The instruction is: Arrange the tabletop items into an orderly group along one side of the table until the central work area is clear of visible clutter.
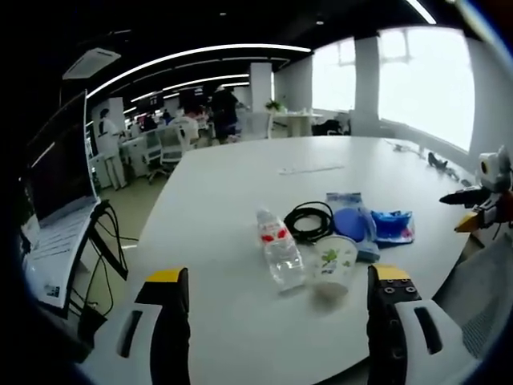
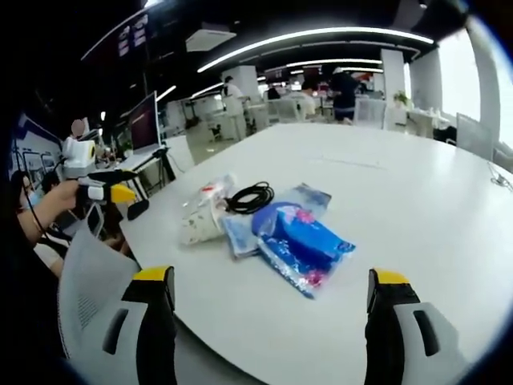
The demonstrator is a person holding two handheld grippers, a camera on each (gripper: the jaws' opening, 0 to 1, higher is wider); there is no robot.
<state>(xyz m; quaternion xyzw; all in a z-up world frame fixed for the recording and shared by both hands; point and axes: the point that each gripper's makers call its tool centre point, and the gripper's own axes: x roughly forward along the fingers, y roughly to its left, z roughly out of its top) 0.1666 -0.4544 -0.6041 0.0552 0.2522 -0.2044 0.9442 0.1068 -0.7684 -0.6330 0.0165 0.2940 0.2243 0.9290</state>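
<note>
Near the front edge of the white table (image 1: 232, 192) lies a small cluster: a clear water bottle (image 1: 279, 255) with a red label, a white paper cup (image 1: 335, 261) with green print, a black cable coil (image 1: 309, 220), a blue round-patterned pack (image 1: 353, 223) and a blue packet (image 1: 393, 226). My left gripper (image 1: 279, 274) stands open before the bottle and cup, holding nothing. From the other side, the blue packet (image 2: 304, 245) is nearest, then the cable coil (image 2: 250, 196) and cup (image 2: 200, 220). My right gripper (image 2: 271, 277) is open and empty, short of the packet.
A screen on a stand (image 1: 56, 168) with hanging cables (image 1: 108, 249) is left of the table. Grey mesh chair backs (image 2: 96, 297) (image 1: 489, 289) stand at the table edge. The left gripper (image 2: 112, 191) shows held by a hand. A thin strip (image 1: 309, 168) lies farther out.
</note>
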